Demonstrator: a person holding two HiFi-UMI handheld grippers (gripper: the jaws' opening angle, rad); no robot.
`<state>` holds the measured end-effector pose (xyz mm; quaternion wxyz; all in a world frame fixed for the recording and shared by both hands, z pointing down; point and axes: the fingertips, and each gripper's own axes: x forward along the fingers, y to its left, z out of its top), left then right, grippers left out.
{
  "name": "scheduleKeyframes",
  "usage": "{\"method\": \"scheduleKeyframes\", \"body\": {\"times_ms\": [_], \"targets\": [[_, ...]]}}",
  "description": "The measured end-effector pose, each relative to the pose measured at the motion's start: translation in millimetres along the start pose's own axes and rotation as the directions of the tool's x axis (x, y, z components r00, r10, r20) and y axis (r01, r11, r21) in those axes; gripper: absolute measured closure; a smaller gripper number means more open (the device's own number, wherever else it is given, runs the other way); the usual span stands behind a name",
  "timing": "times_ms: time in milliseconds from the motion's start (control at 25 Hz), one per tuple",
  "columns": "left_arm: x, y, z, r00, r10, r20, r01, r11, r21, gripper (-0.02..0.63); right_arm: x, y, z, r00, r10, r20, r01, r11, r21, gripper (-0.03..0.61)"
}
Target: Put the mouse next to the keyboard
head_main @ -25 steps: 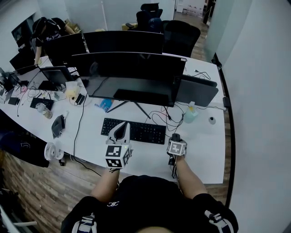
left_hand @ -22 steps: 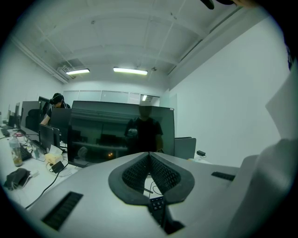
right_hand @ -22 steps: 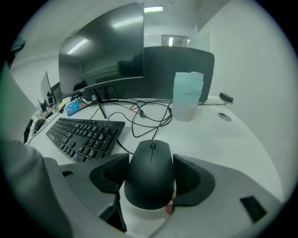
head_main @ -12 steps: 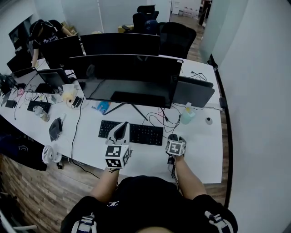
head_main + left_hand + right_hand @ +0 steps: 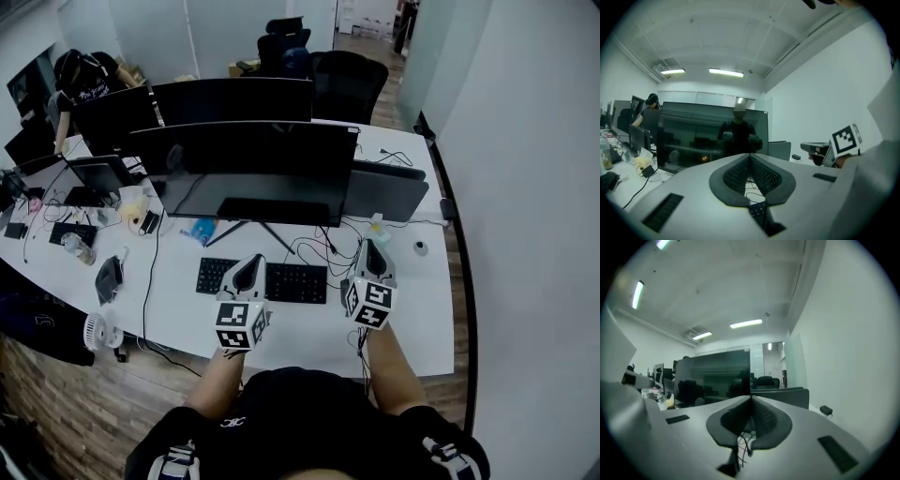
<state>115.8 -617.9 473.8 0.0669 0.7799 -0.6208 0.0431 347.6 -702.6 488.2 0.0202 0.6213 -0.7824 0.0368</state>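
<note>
I'm looking down on a white tabletop (image 5: 300,330): a black keyboard (image 5: 295,283) lies on it, tangled cables (image 5: 314,248) just behind, a monitor stand (image 5: 246,231) farther back, and a pale bottle (image 5: 376,228) to the right.

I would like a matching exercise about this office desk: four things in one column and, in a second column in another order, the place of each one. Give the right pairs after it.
Things
1. black flat keyboard
2. small white round fan
3. black office chair
4. pale green bottle

Places
A. beyond the white desk, behind the wide dark monitor
B. at the desk's near left edge
C. on the desk, by the right end of that monitor
D. on the desk, in front of that monitor

Pairs: 1-D, 2-B, 3-A, 4-C
</note>
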Motion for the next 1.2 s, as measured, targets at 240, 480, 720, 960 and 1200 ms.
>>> {"method": "scheduleKeyframes", "body": {"times_ms": [240,480,720,960,1200], "targets": [[1.2,-9.8,1.3,1.000,-0.023,0.005,0.023,1.000,0.003,0.601,-37.9,4.0,61.9,0.990,0.034,0.139,-0.030,0.999,-0.027,0.566],[5.3,-15.7,3.4,0.999,-0.036,0.008,0.036,0.999,0.007,0.601,-46.6,1.8,58.8,0.990,0.034,0.137,-0.034,0.999,-0.002,0.565],[6.2,-20.1,5.0,0.999,-0.047,0.009,0.047,0.999,0.010,0.601,-50.8,3.5,59.4,0.990,0.040,0.138,-0.040,0.999,-0.003,0.565],[6.3,-20.6,3.9,0.999,-0.051,0.007,0.051,0.999,0.012,0.601,-52.0,4.9,56.6,0.990,0.041,0.134,-0.043,0.999,0.011,0.565],[6.8,-17.0,2.2,0.999,-0.042,0.010,0.042,0.999,0.017,0.601,-51.0,3.0,51.1,0.992,0.015,0.122,-0.017,1.000,0.020,0.565]]}}
